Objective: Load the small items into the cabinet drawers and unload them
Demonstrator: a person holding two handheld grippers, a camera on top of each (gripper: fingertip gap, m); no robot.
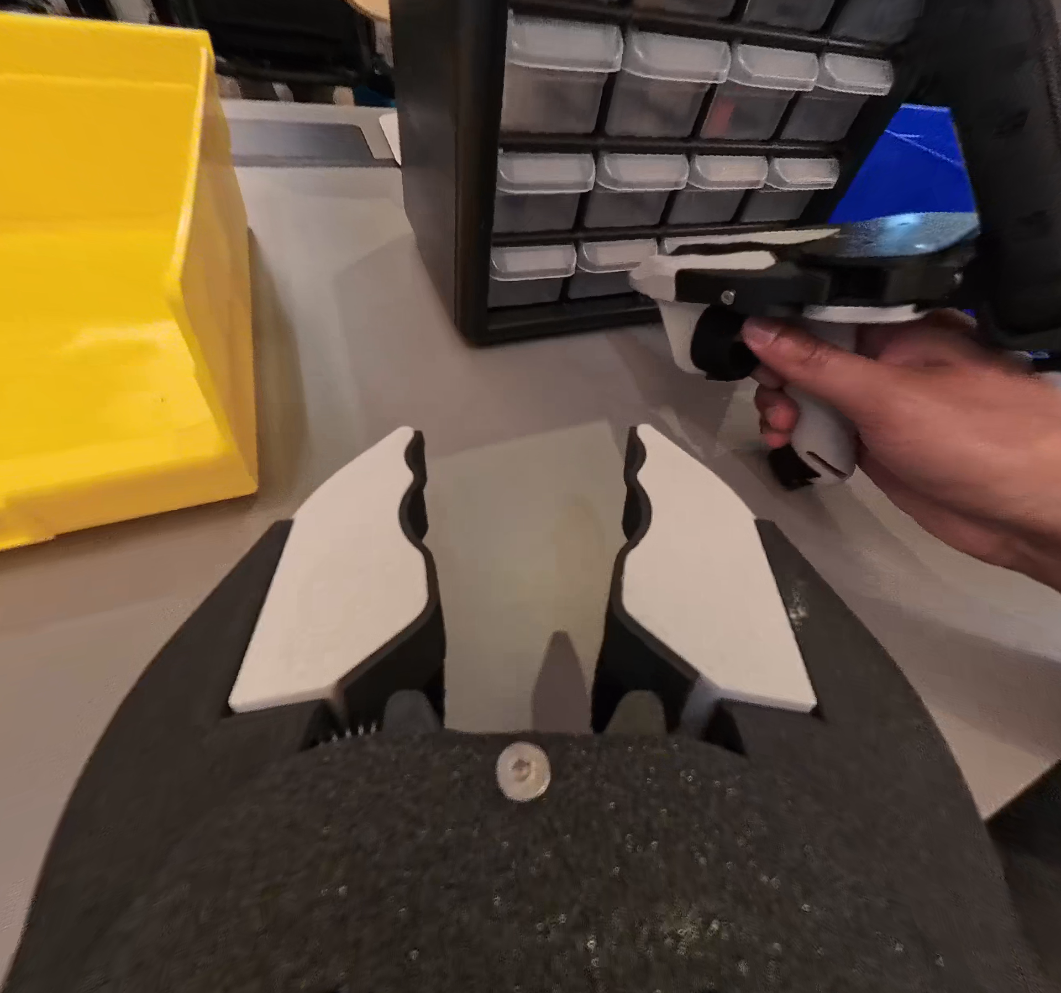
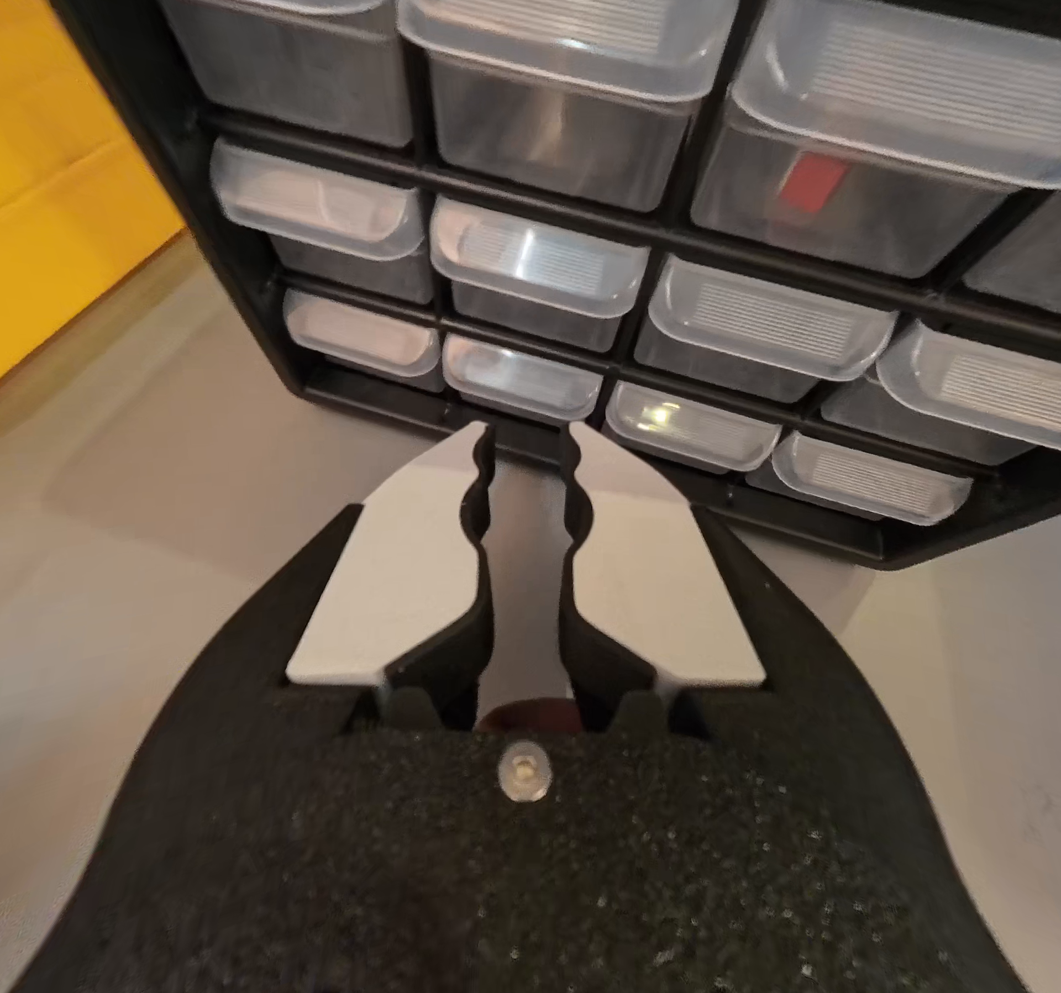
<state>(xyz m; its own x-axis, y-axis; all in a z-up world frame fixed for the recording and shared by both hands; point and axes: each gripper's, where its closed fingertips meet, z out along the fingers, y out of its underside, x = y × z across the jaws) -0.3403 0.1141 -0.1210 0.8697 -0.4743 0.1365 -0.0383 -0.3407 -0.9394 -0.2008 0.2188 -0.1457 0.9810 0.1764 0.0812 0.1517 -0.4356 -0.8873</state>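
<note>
The left gripper [image 1: 525, 437] hangs over the bare grey table [image 1: 344, 334], its jaws spread wide and holding nothing. To its left sits a yellow bin [image 1: 109, 276]; ahead stands the black cabinet [image 1: 436, 161] of clear drawers. The right gripper [image 2: 527, 430] — jaws parted by a narrow gap, empty — points at a bottom-row drawer [image 2: 519, 380], its tips just short of the drawer front. In the left wrist view a hand [image 1: 918, 426] grips its handle beside the cabinet. One drawer higher up holds a red item [image 2: 812, 184]; a blue object [image 1: 913, 161] shows behind the cabinet.
</note>
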